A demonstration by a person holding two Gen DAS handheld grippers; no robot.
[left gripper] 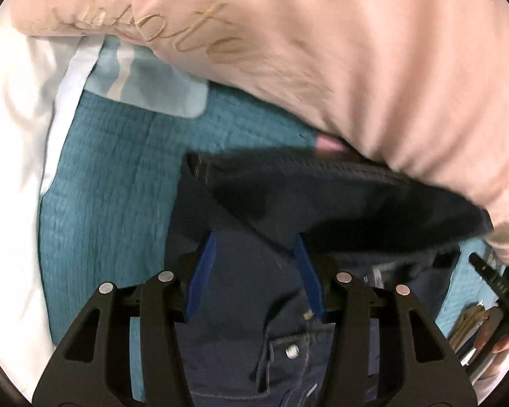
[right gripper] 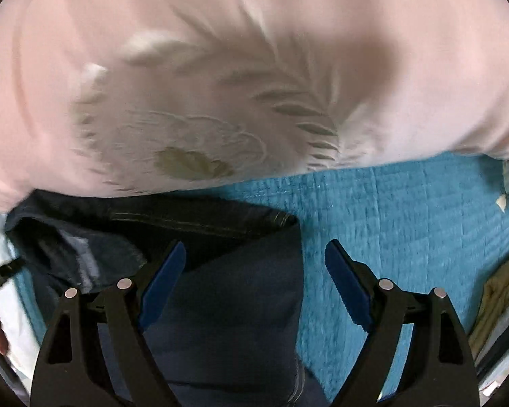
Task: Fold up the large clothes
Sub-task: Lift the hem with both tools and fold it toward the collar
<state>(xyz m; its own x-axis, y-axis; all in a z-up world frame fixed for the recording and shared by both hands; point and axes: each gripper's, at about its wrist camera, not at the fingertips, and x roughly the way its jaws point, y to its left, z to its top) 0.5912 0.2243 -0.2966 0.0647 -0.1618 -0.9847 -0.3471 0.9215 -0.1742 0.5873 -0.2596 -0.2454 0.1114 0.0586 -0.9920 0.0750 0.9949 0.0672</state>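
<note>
Dark blue jeans [left gripper: 247, 271] lie on a teal quilt [left gripper: 112, 183], partly folded, with the waist button near the bottom of the left wrist view. My left gripper [left gripper: 254, 240] is open, its blue pads on either side of the denim just above it. In the right wrist view the jeans [right gripper: 227, 291] lie under my right gripper [right gripper: 254, 251], which is open wide over the garment's right edge; its left pad [right gripper: 166, 271] is above the denim. A pink pillow [right gripper: 220, 68] overlaps the far end of the jeans.
The pink pillow [left gripper: 356, 51] with gold script fills the far side. A white pillow [left gripper: 13, 135] and a pale blue cloth [left gripper: 146, 81] lie at the left. The other gripper [left gripper: 495, 285] and a hand show at the right. Folded items [right gripper: 502, 305] lie at the right edge.
</note>
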